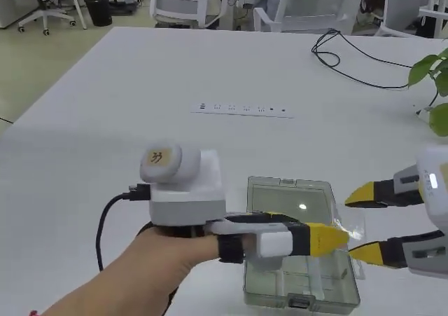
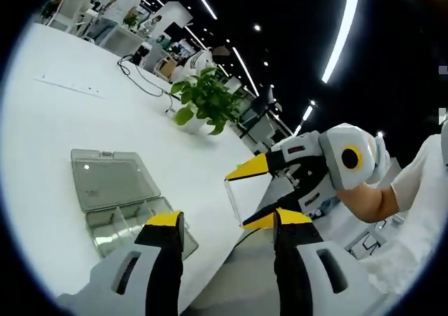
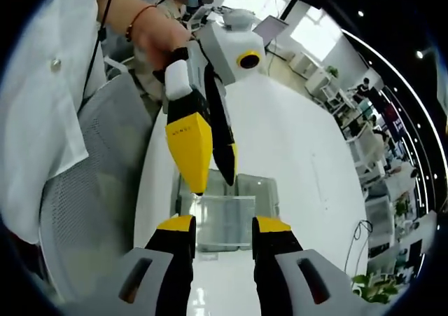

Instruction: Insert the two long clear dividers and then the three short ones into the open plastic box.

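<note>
While your right gripper (image 1: 354, 226) pinches a clear divider (image 3: 224, 216) between its yellow tips, just to the right of the open plastic box (image 1: 302, 304), your left gripper (image 1: 334, 237) hovers directly above the box tray with its jaws apart and nothing between them. The box sits on the white counter (image 1: 140, 99) with its lid (image 1: 290, 198) lying flat behind the tray. Some clear partitions seem to stand in the tray already, but they are too faint to count, and I cannot tell whether the divider you carry is a long or a short one. By my reading you are mid-insertion, with this piece picked up and not yet seated. Next, bring the divider over the tray, turn it on edge and line its ends up with the wall slots before pressing down. Your left gripper sits over the tray, so shift it to the box rim to steady the box. The piece is thin and slippery, so it may twist in the grip.
</note>
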